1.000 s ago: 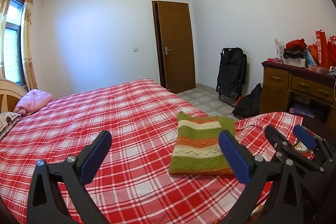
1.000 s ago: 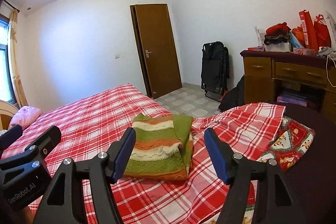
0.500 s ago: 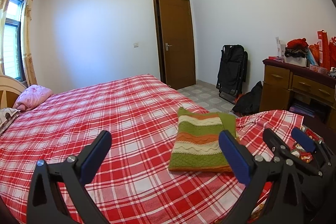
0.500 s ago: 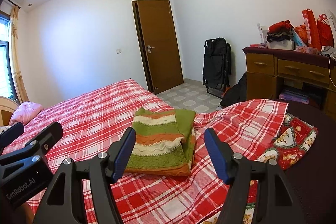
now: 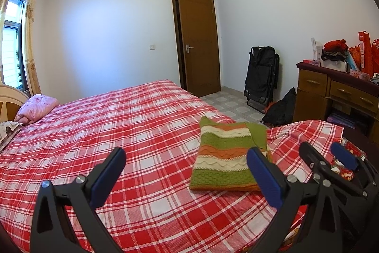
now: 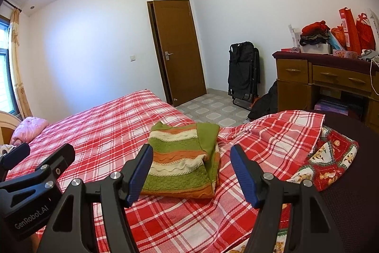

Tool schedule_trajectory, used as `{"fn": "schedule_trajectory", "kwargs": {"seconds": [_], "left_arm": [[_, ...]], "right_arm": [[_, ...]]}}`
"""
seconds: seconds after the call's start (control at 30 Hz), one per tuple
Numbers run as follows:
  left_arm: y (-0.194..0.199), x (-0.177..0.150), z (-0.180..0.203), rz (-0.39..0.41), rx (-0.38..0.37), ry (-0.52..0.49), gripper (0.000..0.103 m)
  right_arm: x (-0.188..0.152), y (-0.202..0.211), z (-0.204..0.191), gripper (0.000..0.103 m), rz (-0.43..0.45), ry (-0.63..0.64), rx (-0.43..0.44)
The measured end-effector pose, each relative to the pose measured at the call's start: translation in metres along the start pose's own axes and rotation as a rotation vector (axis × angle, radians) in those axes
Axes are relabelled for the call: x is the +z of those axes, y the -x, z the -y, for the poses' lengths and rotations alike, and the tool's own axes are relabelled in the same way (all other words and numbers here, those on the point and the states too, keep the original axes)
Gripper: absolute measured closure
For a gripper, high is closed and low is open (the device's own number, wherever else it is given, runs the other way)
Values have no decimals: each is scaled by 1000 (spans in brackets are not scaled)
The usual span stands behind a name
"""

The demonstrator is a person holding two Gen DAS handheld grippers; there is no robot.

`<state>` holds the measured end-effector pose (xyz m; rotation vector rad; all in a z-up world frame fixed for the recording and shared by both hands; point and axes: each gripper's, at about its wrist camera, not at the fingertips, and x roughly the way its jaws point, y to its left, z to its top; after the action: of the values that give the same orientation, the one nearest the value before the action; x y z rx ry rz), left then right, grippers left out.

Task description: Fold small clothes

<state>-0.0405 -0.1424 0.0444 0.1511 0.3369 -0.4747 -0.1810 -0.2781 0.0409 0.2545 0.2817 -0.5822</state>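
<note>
Bed (image 5: pixel 132 125): 1 folded sweater (image 5: pixel 227 158), 2 empty claws.

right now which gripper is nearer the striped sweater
Right. The right gripper is open straight in front of the striped sweater; the left gripper is open, off to the sweater's left.

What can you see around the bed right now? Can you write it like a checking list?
Surface: bed with red plaid sheet.
Job's things: striped knit garment lies folded, nothing touching it.
Clutter: pink bundle by the headboard; patterned cloth at the bed's edge.
Grippers: left gripper and right gripper, jaws open, empty.
Cables: white cord at the desk.
Surroundings: brown door, folded black chair.
</note>
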Motion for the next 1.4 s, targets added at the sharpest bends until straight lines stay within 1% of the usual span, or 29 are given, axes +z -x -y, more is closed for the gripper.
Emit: {"fn": "schedule_trajectory", "kwargs": {"seconds": [0.33,0.53,0.7,0.87,0.93,1.07,1.27,1.4], "left_arm": [[-4,-2,0,-12,29,-13,0],[-3,-2,-1,14,38,-12,0],[-1,0,0,23,23,-2,0],[0,0,3,25,22,-12,0],[-1,0,4,16,6,-18,0],[-6,1,1,-20,-39,12,0],[-6,-1,1,-11,-35,15,0],[-7,-1,2,-22,-33,4,0]], "right_arm": [[0,2,2,34,3,-9,-7],[-1,0,2,34,-7,-11,-8],[-2,-1,2,34,-17,-19,-8],[-2,-1,2,34,-18,-23,-9],[-3,-2,3,34,-20,-24,-8],[-4,-4,3,34,-34,-30,-8],[-6,-6,3,34,-43,-35,-10],[-7,-6,4,34,-50,-38,-11]]}}
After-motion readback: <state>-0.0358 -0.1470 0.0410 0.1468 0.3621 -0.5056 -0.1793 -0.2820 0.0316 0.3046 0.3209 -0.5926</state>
